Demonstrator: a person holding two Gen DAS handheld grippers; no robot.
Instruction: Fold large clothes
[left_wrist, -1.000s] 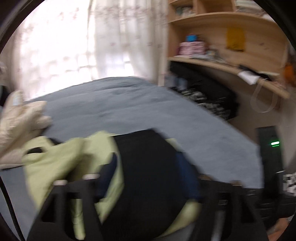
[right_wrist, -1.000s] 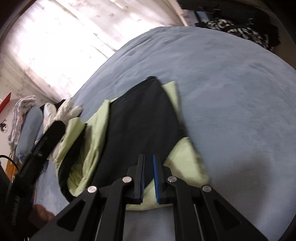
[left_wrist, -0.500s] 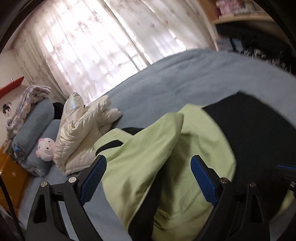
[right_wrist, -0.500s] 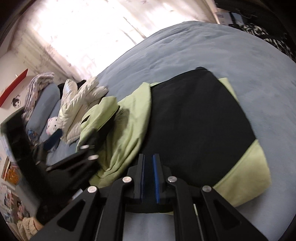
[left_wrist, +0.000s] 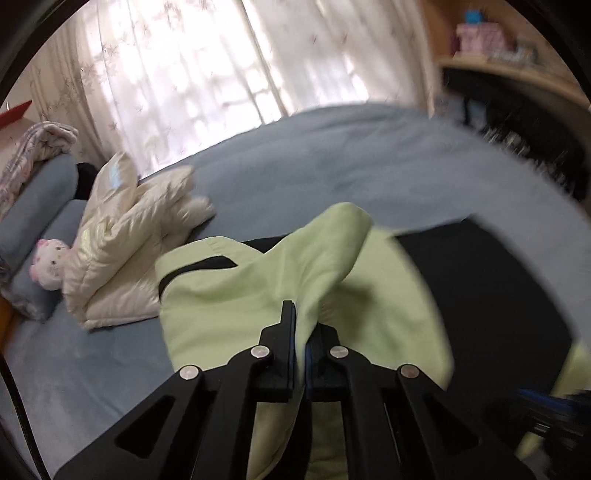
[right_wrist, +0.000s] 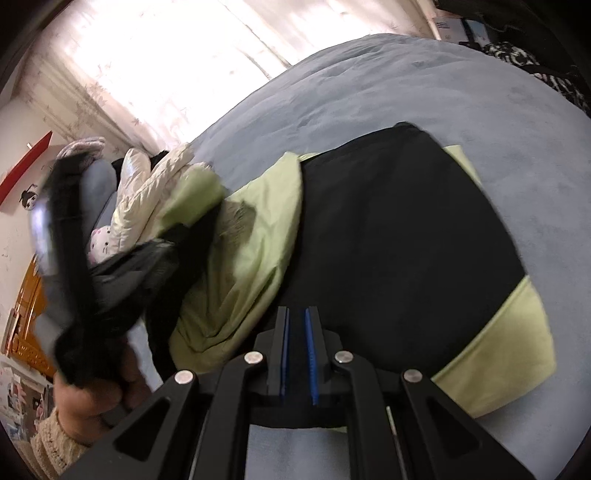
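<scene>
Left wrist view: left gripper had its fingers pinched on a raised fold of the green-and-black jacket; pale green cloth ran up between the pads. The jacket lay on the blue-grey bed, near centre, black panel to the right. A cream puffer jacket lay folded just left of it, touching its far-left edge. A small pink-and-white plush toy sat against grey bolster pillows at far left. Sheer curtains hung behind the bed; wooden shelves at far right, blurred.

Right wrist view: right gripper had its fingers nearly together, a slim gap between the blue pads, at the near edge of the black panel; whether cloth was nipped there, could not tell. The jacket spread across the bed centre, green hem at right. At left, a hand in a cream knit sleeve held the left gripper, blurred, over the green side.
</scene>
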